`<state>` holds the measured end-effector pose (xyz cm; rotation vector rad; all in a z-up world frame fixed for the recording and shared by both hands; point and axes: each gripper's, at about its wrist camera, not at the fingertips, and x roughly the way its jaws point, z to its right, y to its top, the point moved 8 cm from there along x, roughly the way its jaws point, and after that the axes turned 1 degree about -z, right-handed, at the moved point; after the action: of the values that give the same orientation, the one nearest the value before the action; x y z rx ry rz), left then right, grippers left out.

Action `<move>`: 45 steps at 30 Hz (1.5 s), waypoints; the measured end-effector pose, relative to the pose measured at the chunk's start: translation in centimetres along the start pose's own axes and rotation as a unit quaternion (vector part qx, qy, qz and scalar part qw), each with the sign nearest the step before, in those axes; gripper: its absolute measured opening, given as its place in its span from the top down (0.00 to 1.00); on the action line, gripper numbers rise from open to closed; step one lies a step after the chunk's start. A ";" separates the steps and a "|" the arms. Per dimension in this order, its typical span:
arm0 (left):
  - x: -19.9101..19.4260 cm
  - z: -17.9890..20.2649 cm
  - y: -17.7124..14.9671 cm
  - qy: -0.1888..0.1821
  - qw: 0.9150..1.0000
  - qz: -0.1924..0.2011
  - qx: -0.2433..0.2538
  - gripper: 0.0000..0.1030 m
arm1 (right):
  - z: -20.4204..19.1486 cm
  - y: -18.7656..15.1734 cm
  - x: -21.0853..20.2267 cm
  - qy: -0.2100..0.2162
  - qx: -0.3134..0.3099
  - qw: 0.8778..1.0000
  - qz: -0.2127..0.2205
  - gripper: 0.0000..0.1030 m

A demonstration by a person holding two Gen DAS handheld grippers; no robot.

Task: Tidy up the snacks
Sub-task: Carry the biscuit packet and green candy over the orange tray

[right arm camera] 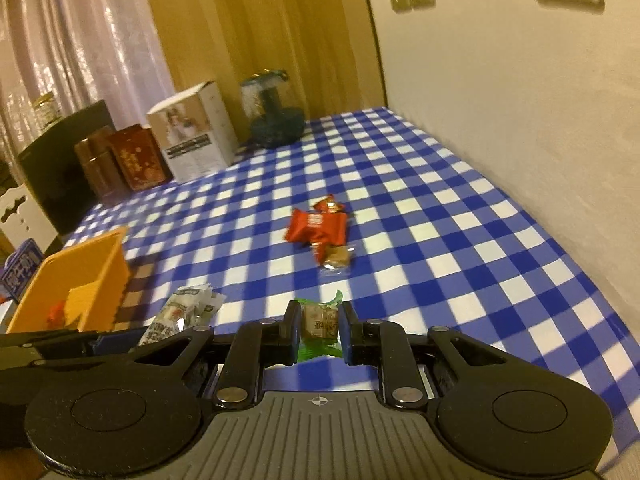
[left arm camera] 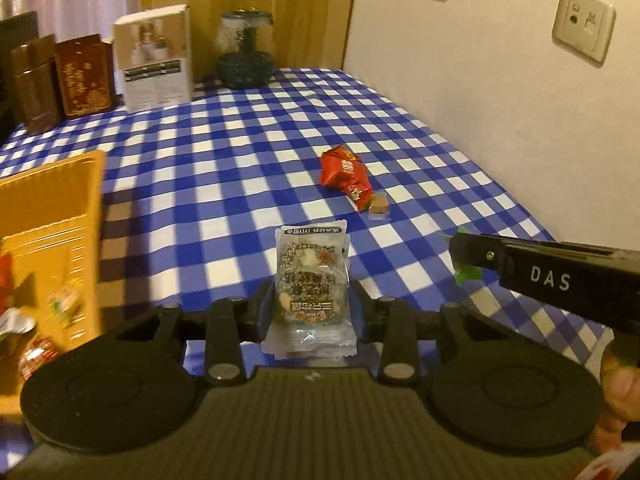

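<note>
Left gripper (left arm camera: 310, 300) was clamped on a clear-wrapped grey snack packet (left arm camera: 310, 280), held upright above the blue checked tablecloth (left arm camera: 240, 140). Right gripper (right arm camera: 320, 328) was closed tight on a green-wrapped candy (right arm camera: 320, 322), also off the table. 2 snacks were left on the cloth mid-table, nearer the right wall: a red packet (left arm camera: 342, 172) and a small brown candy in clear wrap (left arm camera: 379, 204), touching its near end. Orange bin (left arm camera: 52, 248) sat at the near left with a few snacks inside. Boxes (left arm camera: 154, 58) and a dark jar (left arm camera: 244, 52) stood along the far edge.
</note>
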<state>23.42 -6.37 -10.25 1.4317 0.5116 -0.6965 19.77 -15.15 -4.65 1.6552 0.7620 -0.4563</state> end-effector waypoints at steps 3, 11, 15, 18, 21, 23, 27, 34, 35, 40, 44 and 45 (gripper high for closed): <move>-2.3 -0.9 -0.7 0.006 1.000 0.008 -0.004 0.66 | -1.8 -0.9 -1.7 0.002 -0.009 1.000 0.002 0.80; -8.1 -3.9 -2.8 0.024 0.999 0.018 -0.018 0.66 | -6.3 -2.5 -4.6 0.027 -0.022 0.999 -0.003 0.80; -10.4 -5.9 -3.4 0.037 0.998 0.025 -0.035 0.66 | -8.9 -2.6 -5.5 0.045 -0.037 0.998 -0.002 0.80; -11.9 -7.3 -3.7 0.048 0.997 0.032 -0.046 0.66 | -10.8 -2.7 -6.0 0.058 -0.048 0.997 -0.001 0.80; -13.2 -8.4 -3.9 0.057 0.996 0.037 -0.054 0.66 | -12.4 -2.8 -6.3 0.071 -0.058 0.996 -0.001 0.80; -13.9 -9.1 -4.0 0.063 0.995 0.041 -0.061 0.66 | -13.4 -2.8 -6.5 0.077 -0.064 0.995 0.000 0.80; -15.0 -10.2 -4.1 0.070 0.994 0.047 -0.070 0.66 | -15.2 -2.8 -6.6 0.089 -0.076 0.993 0.000 0.80; -15.7 -12.0 -4.0 0.078 0.992 0.053 -0.085 0.66 | -17.2 -3.0 -5.9 0.101 -0.092 0.991 -0.006 0.80; -15.7 -12.2 -4.1 0.080 0.992 0.054 -0.087 0.66 | -17.4 -3.0 -5.8 0.103 -0.093 0.990 -0.007 0.80; -15.8 -14.0 -4.0 0.090 0.989 0.056 -0.100 0.66 | -18.6 -3.1 -4.8 0.114 -0.098 0.988 -0.015 0.80; -15.5 -15.7 -3.9 0.097 0.987 0.055 -0.112 0.66 | -20.0 -3.0 -3.6 0.126 -0.104 0.986 -0.022 0.80; -15.4 -16.2 -3.8 0.100 0.987 0.055 -0.115 0.66 | -20.4 -2.9 -3.2 0.129 -0.106 0.986 -0.024 0.80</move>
<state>11.27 11.64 -3.68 1.3075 0.6425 -0.3935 13.25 4.06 0.01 1.5141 1.0081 -0.1863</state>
